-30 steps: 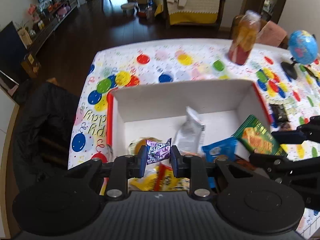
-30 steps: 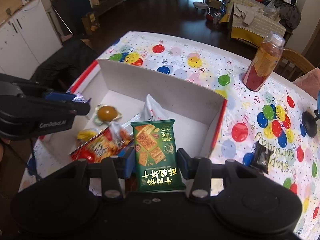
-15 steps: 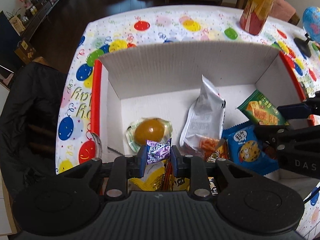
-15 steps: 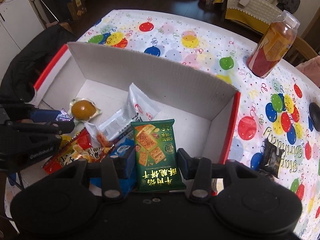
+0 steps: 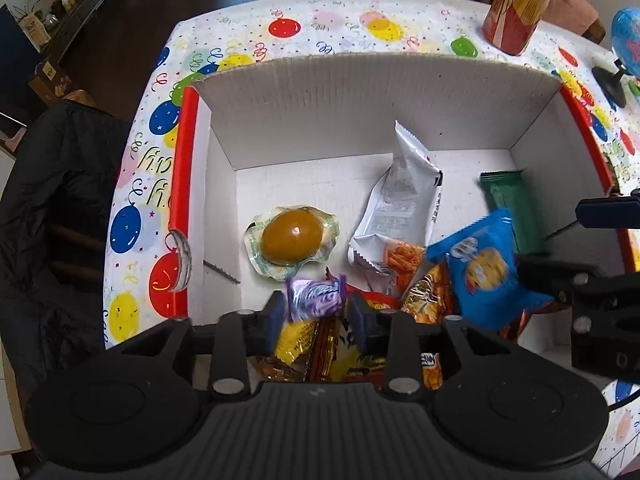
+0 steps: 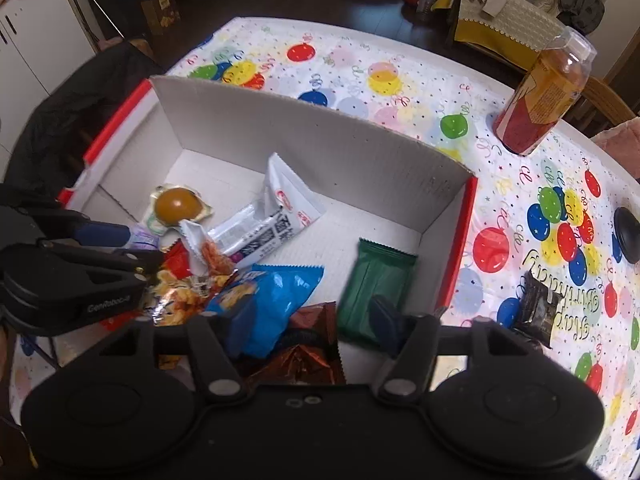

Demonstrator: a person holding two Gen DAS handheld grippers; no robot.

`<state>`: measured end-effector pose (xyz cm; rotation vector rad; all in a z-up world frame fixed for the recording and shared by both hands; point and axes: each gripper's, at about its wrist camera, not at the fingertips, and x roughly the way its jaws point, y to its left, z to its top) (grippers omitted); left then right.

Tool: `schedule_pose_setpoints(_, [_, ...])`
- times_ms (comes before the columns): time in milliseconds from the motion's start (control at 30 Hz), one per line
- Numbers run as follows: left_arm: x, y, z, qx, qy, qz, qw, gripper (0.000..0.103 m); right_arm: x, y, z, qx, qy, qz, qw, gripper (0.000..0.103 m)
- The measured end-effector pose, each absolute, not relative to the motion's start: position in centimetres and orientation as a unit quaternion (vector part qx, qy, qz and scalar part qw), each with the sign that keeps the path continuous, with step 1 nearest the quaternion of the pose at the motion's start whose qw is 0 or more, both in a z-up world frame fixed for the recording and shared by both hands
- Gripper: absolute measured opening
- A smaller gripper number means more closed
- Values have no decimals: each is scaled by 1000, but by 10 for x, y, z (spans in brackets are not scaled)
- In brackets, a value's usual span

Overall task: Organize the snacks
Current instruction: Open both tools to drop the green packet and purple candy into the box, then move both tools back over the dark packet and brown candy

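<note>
Left wrist view: the white corrugated cardboard box with red rim edges is shown from above, standing on the balloon-print plastic tablecloth. The left gripper is pointed steeply down over the near-left part of the box. Its jaws are opening; the small purple foil sweet wrapper sits between the pads, blurred, and no pad is seen pressing on it.

In the right wrist view, the right gripper is held over the near-right part of the box. Its jaws are opening and stand well apart. The flat dark-green cracker packet lies face down on the box floor just ahead of the right-hand finger, clear of the pads, with its long axis running away from the tool toward the far wall. The right hand is judged the nearer of the two to this packet.

Remaining loose snacks are piled along the near wall: a blue crinkled biscuit bag, a white foil sachet and a sealed brown egg pack.

One small black wrapped snack is left on the tablecloth outside the box, to the right. A tall plastic bottle of orange drink stands well apart at the far side. Dark wooden flooring and a yellow-draped sofa are visible beyond.
</note>
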<state>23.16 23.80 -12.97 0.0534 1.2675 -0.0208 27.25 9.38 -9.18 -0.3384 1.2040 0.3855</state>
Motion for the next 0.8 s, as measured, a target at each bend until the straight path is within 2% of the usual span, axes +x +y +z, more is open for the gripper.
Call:
schedule_pose_setpoints(67, [227,238,-124,24,583,-7,812,59,267,93,-86,-157,555,183,796,66])
schedule_pose_setpoints(167, [222,240,-116,17,578,-7,816,61,258,91,-77,-155,549,192,799,71])
schedule_pose_setpoints(300, [211,238,-104,14,567,-9,823,71,245,86,-63,-148,538,204,804,80])
schedule_pose_setpoints(433, [198,233,-91,10,556,-12,831,75,229,79,-51,-142,528,215,809,85])
schedule_pose_setpoints(500, [191,231,-84,4,550,-16,835,83,221,74,-44,-137,523,222,812,89])
schedule_pose_setpoints(667, [175,221,-68,0,535,-18,845,84,204,60,-31,-124,513,236,816,98])
schedule_pose_setpoints(733, [170,217,-64,-1,529,-19,848,89,198,52,-27,-119,511,242,817,102])
schedule_pose_setpoints(800, [166,211,-61,-9,525,-24,851,99,193,44,-24,-115,508,249,817,103])
